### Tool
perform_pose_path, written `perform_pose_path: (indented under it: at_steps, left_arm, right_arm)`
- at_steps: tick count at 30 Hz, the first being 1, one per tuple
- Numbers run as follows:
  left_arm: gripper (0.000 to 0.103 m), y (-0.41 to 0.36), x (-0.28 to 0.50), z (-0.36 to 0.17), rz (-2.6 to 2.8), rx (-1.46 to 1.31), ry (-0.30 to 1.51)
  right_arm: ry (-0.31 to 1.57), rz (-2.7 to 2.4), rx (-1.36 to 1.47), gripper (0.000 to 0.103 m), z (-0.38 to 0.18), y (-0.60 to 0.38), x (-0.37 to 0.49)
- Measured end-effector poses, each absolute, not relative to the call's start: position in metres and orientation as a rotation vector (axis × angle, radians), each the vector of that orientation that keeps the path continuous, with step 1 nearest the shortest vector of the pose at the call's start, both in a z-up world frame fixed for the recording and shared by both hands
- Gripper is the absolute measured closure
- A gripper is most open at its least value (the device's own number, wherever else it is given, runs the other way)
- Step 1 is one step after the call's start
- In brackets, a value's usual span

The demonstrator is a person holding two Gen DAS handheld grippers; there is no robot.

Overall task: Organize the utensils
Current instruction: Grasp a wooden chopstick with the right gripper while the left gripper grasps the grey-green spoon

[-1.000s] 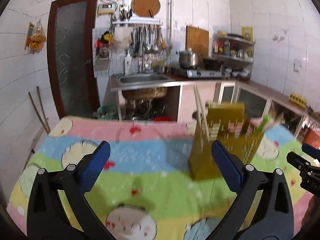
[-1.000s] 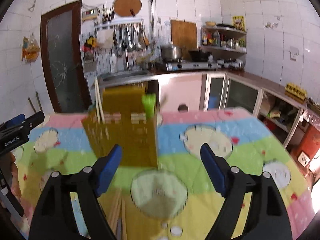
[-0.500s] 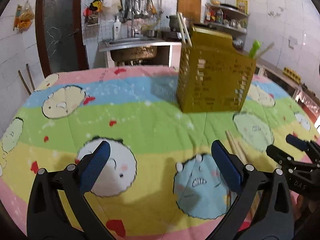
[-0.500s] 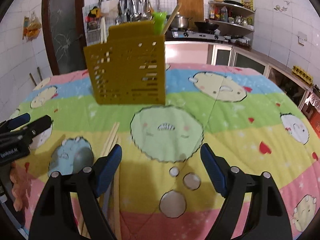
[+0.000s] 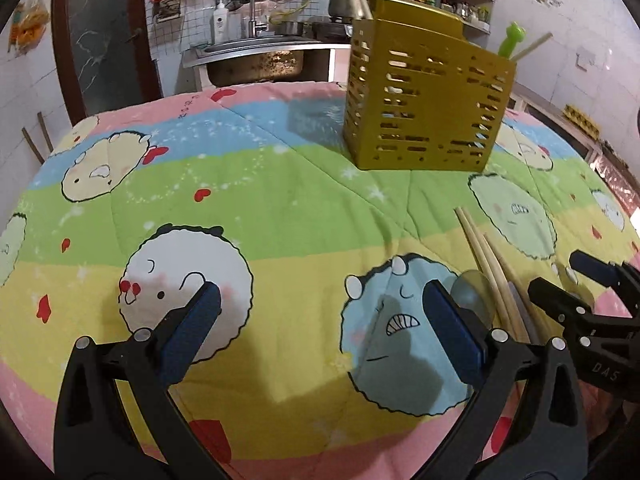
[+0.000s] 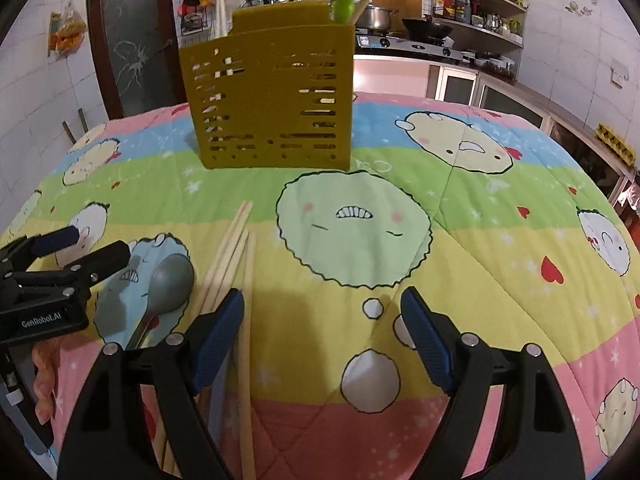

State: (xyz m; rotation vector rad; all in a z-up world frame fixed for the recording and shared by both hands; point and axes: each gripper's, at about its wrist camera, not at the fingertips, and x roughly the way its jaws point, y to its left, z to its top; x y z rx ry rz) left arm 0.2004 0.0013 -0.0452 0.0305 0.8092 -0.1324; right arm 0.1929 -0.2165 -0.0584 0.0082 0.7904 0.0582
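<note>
A yellow slotted utensil holder point(image 5: 424, 100) point(image 6: 272, 100) stands upright on the cartoon blanket, holding chopsticks and a green-handled utensil point(image 6: 344, 0). Several wooden chopsticks point(image 6: 236, 256) point(image 5: 486, 260) and a grey spoon point(image 6: 170, 280) point(image 5: 472, 292) lie loose on the blanket near me. My left gripper point(image 5: 320, 320) is open and empty, low over the blanket, left of the spoon. My right gripper point(image 6: 322, 328) is open and empty; its left finger point(image 6: 218, 330) hangs over the chopsticks.
The table is covered by a pastel cartoon blanket point(image 6: 460, 240). Behind it are a sink point(image 5: 256, 60), a dark door point(image 5: 108, 36), a stove with pots point(image 6: 400, 36) and shelves point(image 6: 480, 8) along the tiled wall.
Both grippers have tilted down and come lower toward the blanket. The holder now sits higher in view, and the loose chopsticks and spoon have come into sight close to the fingers.
</note>
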Motion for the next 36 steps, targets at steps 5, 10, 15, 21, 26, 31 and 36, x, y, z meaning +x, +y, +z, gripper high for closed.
perform_pose_path:
  at_steps: [5, 10, 15, 21, 26, 31, 36]
  left_arm:
    - [0.005, -0.004, 0.199, -0.046, -0.132, 0.057, 0.807]
    - [0.005, -0.002, 0.204, -0.05, -0.135, 0.045, 0.837]
    - [0.005, -0.001, 0.205, -0.05, -0.139, 0.03, 0.838]
    - [0.005, -0.005, 0.199, -0.047, -0.152, 0.053, 0.82]
    - [0.005, -0.011, 0.193, -0.046, -0.185, 0.058, 0.822]
    - [0.005, -0.022, 0.186, -0.047, -0.223, 0.07, 0.837]
    - [0.005, -0.031, 0.183, -0.049, -0.236, 0.093, 0.849]
  right_arm:
    - [0.807, 0.046, -0.023, 0.024, -0.061, -0.211, 0.194]
    - [0.837, 0.054, -0.067, 0.031, -0.065, -0.202, 0.197]
    - [0.847, 0.08, -0.083, 0.051, -0.066, -0.195, 0.198]
    - [0.832, 0.09, -0.088, 0.086, -0.064, -0.191, 0.197]
    - [0.828, 0.085, -0.062, 0.093, -0.062, -0.199, 0.197]
    - [0.841, 0.085, -0.044, 0.093, -0.062, -0.205, 0.199]
    - [0.854, 0.085, -0.04, 0.092, -0.067, -0.203, 0.202]
